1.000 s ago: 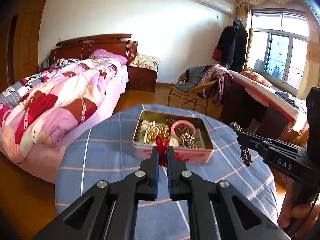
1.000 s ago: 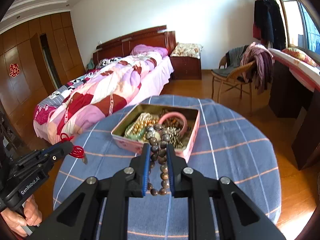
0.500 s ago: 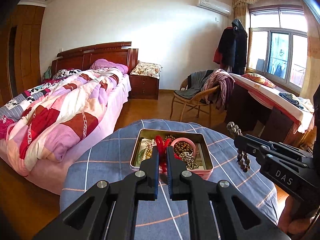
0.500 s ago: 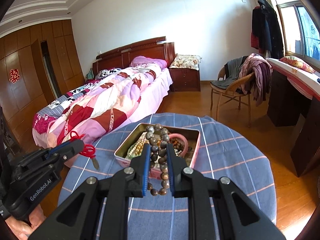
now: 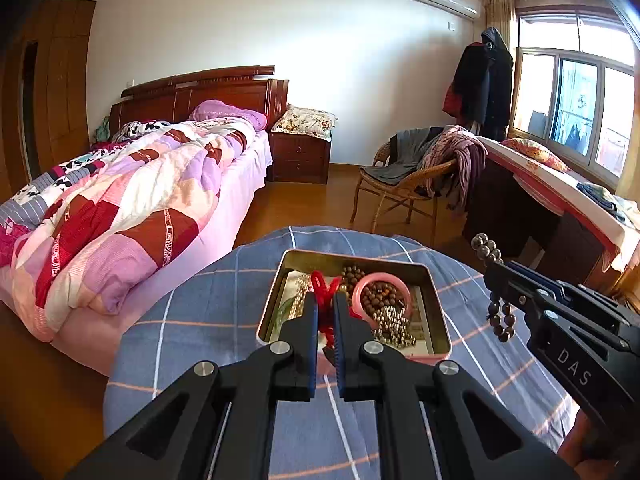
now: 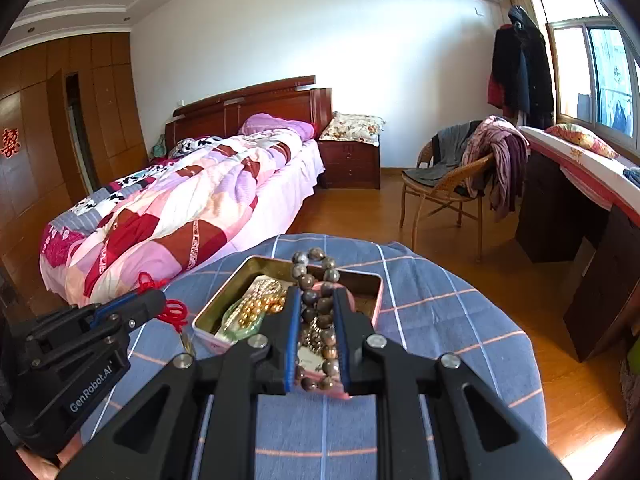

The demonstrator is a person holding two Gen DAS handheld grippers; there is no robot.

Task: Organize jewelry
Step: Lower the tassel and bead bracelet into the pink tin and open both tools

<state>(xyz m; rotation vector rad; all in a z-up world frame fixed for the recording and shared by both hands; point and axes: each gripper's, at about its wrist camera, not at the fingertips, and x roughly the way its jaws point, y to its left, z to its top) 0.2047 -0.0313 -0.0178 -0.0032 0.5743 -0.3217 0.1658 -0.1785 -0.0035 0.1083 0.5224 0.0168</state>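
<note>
Both claws hang above the near side of the round table point(image 5: 192, 312), each pinching a piece of jewelry lifted clear of the cloth. The left claw point(image 5: 325, 312) is pressed together on a red cord point(image 5: 325, 286), whose loops stick up past the fingertips while its tail droops below them. The right claw point(image 6: 316, 312) is clamped on a bracelet of dark brown beads point(image 6: 310, 282); the loop hangs upright, part above the fingers, part dangling under them.

The open tin point(image 5: 352, 258) sits straight ahead of both claws, lying beyond and below the fingertips, its long side running away from them. It already holds a pink bangle point(image 5: 382, 282), gold beads point(image 6: 260, 308) and silvery chain. Neither claw looks clearly nearer. I'd judge each piece needs carrying forward and down to reach the tin.
</note>
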